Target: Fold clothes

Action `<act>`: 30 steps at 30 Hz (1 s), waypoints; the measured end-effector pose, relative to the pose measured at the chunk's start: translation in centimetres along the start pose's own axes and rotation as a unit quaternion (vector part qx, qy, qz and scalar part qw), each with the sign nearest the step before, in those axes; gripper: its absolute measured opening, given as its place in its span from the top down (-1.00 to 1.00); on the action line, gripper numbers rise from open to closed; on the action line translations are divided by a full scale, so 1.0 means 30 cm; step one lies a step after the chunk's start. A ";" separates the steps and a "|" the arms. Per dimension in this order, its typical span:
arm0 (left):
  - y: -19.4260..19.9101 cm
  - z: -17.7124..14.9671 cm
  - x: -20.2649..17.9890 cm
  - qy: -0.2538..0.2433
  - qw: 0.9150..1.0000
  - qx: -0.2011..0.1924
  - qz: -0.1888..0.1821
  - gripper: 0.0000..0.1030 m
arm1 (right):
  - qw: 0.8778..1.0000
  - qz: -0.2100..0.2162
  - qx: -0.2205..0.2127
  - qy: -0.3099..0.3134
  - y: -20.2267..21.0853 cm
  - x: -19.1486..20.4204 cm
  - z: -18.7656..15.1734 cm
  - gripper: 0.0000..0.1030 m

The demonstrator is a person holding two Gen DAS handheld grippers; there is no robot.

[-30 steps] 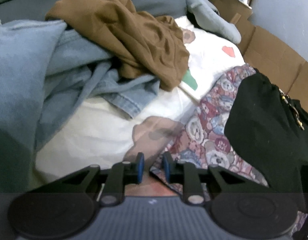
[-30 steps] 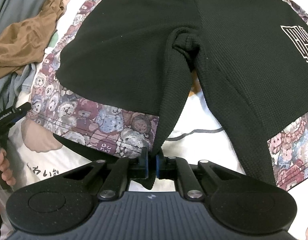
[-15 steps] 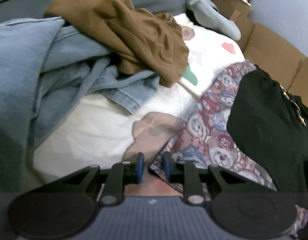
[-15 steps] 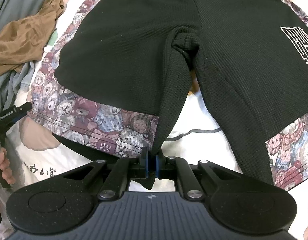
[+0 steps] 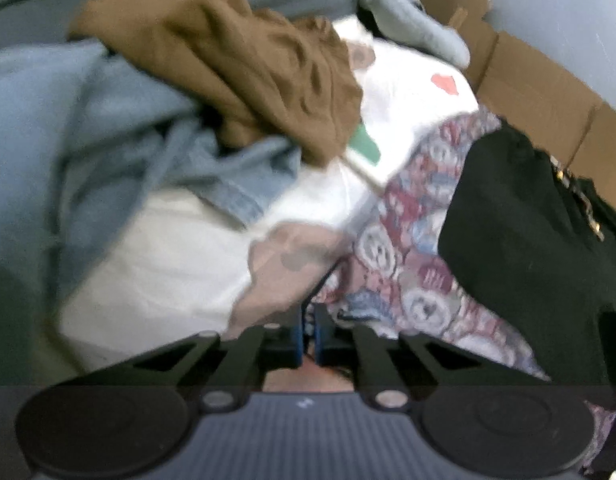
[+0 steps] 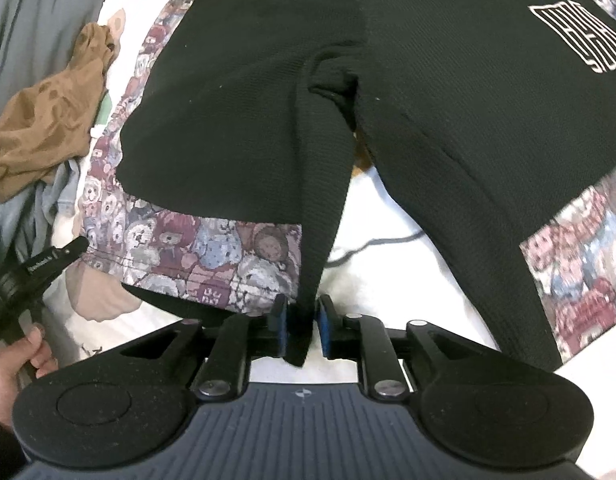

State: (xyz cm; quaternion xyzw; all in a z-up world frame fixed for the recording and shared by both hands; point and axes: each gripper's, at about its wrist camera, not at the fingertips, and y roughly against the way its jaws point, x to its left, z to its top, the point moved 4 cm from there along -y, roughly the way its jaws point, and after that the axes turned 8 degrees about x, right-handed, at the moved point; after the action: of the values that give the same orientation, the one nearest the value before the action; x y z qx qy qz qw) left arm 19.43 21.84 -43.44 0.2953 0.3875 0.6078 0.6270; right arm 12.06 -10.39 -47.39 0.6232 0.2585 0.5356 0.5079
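Black shorts (image 6: 236, 120) with a bear-print hem (image 6: 212, 252) lie spread on a white printed sheet (image 6: 372, 216). My right gripper (image 6: 303, 320) is shut on the inner edge of one leg, and the black cloth runs taut up from the pads. In the left wrist view the same shorts (image 5: 528, 240) lie to the right. My left gripper (image 5: 308, 334) is shut on the outer corner of the bear-print hem (image 5: 388, 248). The right wrist view shows the left gripper's tip (image 6: 74, 246) at that corner, with a hand (image 6: 12, 360) holding it.
A crumpled brown garment (image 5: 236, 60) rests on blue denim clothes (image 5: 88, 140) left of the shorts. Cardboard (image 5: 540, 92) lines the far right side, with a grey soft thing (image 5: 412, 20) at the back. A white logo (image 6: 580, 36) marks the other leg.
My left gripper was open around the hem corner and has shut on it. The right gripper has drawn the leg edge back, pulling it taut, with its fingers a little wider apart.
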 end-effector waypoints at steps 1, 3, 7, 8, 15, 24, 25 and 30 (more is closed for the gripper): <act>0.027 0.010 0.002 -0.002 1.000 -0.010 0.005 0.90 | 1.000 0.003 -0.002 -0.002 0.005 -0.005 -0.005 0.53; 0.071 0.033 0.009 -0.009 0.999 -0.026 0.016 0.90 | 1.000 0.011 -0.009 -0.014 0.014 -0.023 -0.012 0.47; 0.079 0.059 0.019 -0.025 0.999 -0.028 0.030 0.90 | 0.998 0.039 -0.012 -0.037 0.013 -0.046 -0.014 0.44; 0.076 0.064 0.021 -0.029 0.999 -0.027 0.034 0.90 | 0.998 0.045 -0.013 -0.041 0.012 -0.049 -0.013 0.40; 0.058 0.070 0.031 -0.028 0.999 -0.019 0.042 0.90 | 0.992 0.083 -0.018 -0.096 -0.030 -0.075 0.006 0.30; 0.132 0.099 0.040 -0.025 0.999 -0.020 0.029 0.90 | 0.983 0.138 0.018 -0.118 -0.032 -0.050 0.014 1.00; 0.136 0.102 0.039 -0.025 0.999 -0.018 0.029 0.90 | 0.984 0.141 0.021 -0.110 -0.019 -0.041 0.013 1.00; 0.128 0.101 0.023 -0.053 0.997 -0.009 0.057 0.90 | 0.988 0.128 0.038 -0.081 -0.006 -0.022 0.001 1.00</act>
State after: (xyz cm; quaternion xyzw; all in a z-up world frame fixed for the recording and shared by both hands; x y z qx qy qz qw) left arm 19.91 23.17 -38.71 0.3431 0.3310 0.6298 0.6132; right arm 11.93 -10.90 -47.82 0.7113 0.1550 0.5336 0.4305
